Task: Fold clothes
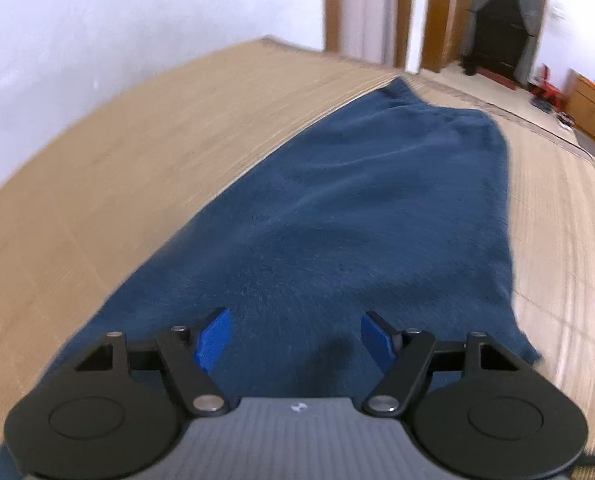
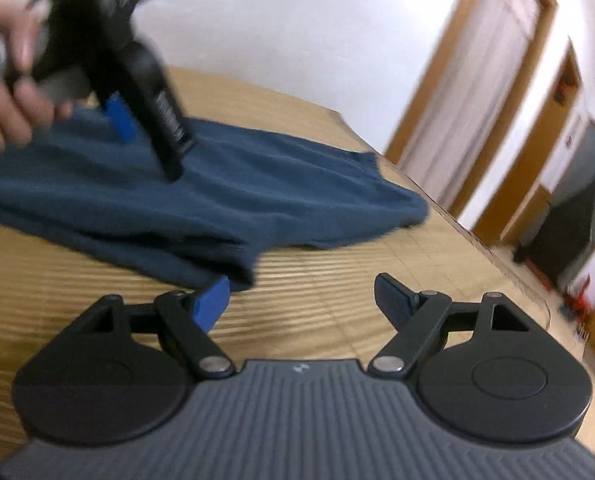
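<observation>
1. Garment (image 1: 357, 208): a dark blue piece of clothing lies flat on the desk (image 1: 145, 152), a surface covered in a woven, straw-coloured mat. It runs lengthwise from the near side toward the far edge, where the desk ends before a doorway.
2. Layering: in the right wrist view the near border of the garment shows stacked layers — one fold of cloth lies over another.
3. Left gripper (image 1: 295, 338): positioned above the near part of the garment and pointing steeply down at it. Its jaws stand apart, with only the cloth surface visible below the gap; the blue pads (image 1: 213, 342) do not press on anything.
4. Hand (image 2: 5, 80): in the right wrist view a person's hand grasps the handle of the left gripper, above the garment.
5. Right gripper (image 2: 305, 300): located over bare desk, just beside the garment's near corner. Its jaws are spread wide and hold nothing — the left pad sits close to the cloth edge; contact cannot be determined.
</observation>
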A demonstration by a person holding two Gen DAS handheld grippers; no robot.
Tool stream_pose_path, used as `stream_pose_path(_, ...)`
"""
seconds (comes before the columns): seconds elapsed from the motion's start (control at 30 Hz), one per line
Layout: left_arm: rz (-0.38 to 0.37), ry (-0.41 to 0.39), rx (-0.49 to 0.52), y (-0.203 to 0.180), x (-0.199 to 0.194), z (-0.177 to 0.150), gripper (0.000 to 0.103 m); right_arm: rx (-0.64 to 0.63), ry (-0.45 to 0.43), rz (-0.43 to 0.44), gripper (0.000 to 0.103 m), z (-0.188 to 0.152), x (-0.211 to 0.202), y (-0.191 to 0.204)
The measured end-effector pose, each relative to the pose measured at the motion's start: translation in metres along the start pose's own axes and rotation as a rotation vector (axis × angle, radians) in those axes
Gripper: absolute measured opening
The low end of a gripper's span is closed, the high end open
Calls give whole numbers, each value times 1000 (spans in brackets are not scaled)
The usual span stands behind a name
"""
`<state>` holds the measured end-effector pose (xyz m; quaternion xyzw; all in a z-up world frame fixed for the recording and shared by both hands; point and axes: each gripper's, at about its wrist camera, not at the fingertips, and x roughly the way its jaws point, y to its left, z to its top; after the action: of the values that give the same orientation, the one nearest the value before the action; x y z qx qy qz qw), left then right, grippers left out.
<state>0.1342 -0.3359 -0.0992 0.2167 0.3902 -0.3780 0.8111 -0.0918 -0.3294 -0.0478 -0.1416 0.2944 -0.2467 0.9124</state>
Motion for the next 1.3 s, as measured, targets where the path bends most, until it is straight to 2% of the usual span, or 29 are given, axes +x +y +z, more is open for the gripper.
stream_pose_path(0.1, -29, -33, 44, -4, -20, -10, 74, -40, 6, 0, 81, 2, 16, 2)
stream_pose_path(0.2, -53, -36, 69, -8, -30, -19, 75, -26, -2, 9, 81, 11, 28, 2)
stream_pose_path(0.4, -70, -19, 73, -13, -33, -31, 75, -79, -36, -13, 81, 15, 18, 9)
stream_pose_path(0.57, -100, -11, 71, -14, -35, -37, 75, -157, -33, -81, 81, 9, 23, 12)
stream_pose_path(0.77, -140, -10, 116, -23, -44, -49, 75, -229, -82, -72, 81, 11, 30, 18)
stream_pose_path(0.83, -149, -9, 134, -27, -46, -53, 75, -198, -92, -81, 81, 11, 28, 19)
stream_pose_path(0.97, -192, -10, 156, -32, -50, -59, 75, -14, -142, -42, 81, 11, 12, -5)
stream_pose_path(1.3, -117, -3, 110, -25, -36, -59, 74, 193, -151, 23, 81, 8, 6, -34)
